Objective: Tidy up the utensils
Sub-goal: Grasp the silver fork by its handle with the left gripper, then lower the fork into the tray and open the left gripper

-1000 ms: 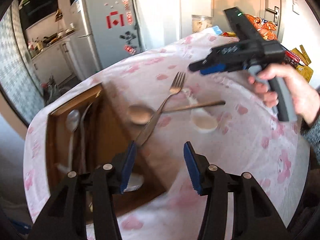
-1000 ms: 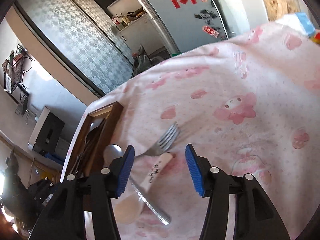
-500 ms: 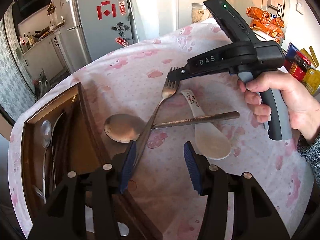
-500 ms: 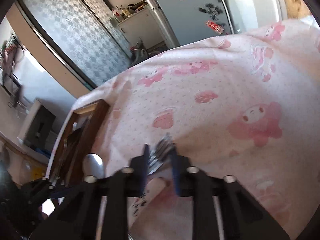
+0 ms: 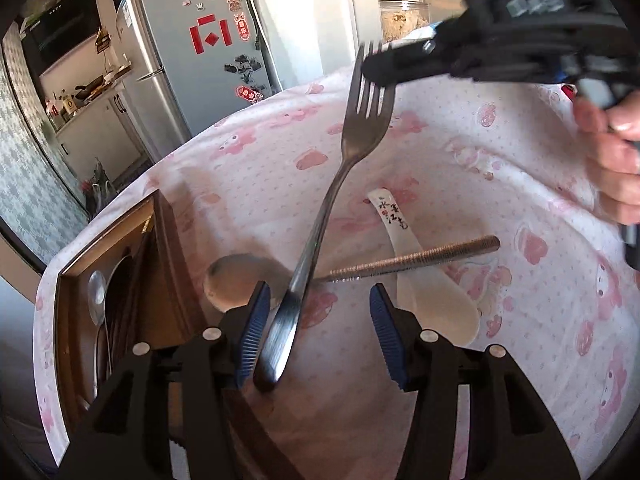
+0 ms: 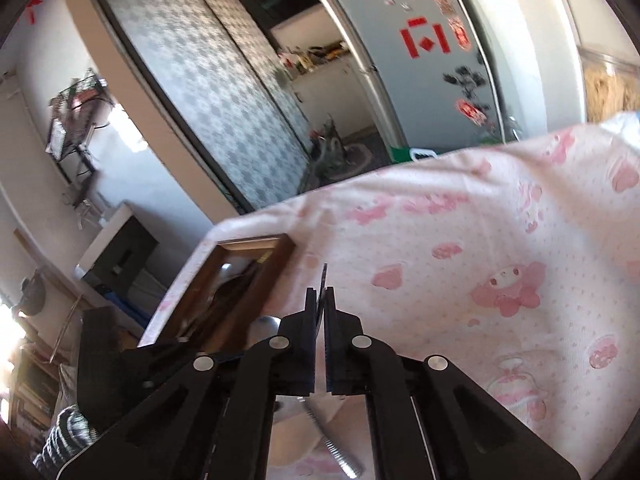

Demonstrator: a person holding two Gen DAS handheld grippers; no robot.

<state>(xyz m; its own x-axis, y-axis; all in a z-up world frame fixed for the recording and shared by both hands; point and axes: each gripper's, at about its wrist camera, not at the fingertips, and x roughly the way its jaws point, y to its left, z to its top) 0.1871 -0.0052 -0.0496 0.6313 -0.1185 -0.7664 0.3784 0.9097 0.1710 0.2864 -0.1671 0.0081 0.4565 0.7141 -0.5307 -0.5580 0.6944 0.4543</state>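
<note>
At table's left edge, brown wooden cutlery tray [image 5: 160, 248] already holding a few spoons. Right tongs [image 5: 374, 68] pinched tight on steel fork [image 5: 320, 224] tines, lifted. Left tongs [image 5: 316, 340] wide apart, empty. Left lying: textured-handled metal spoon [image 5: 412, 258], white ceramic spoon [image 5: 436, 300].

The white ceramic spoon [image 5: 404, 236] is showing black Chinese characters on its handle — the right gripper [image 5: 370, 66] is bearing blurred letters, unreadable.

Steel fork [image 5: 347, 148], tilted, tines up; metal spoon [image 5: 240, 280] crossing white ceramic spoon [image 5: 432, 292]; wooden tray [image 5: 160, 280] apparently holding spoons.
</note>
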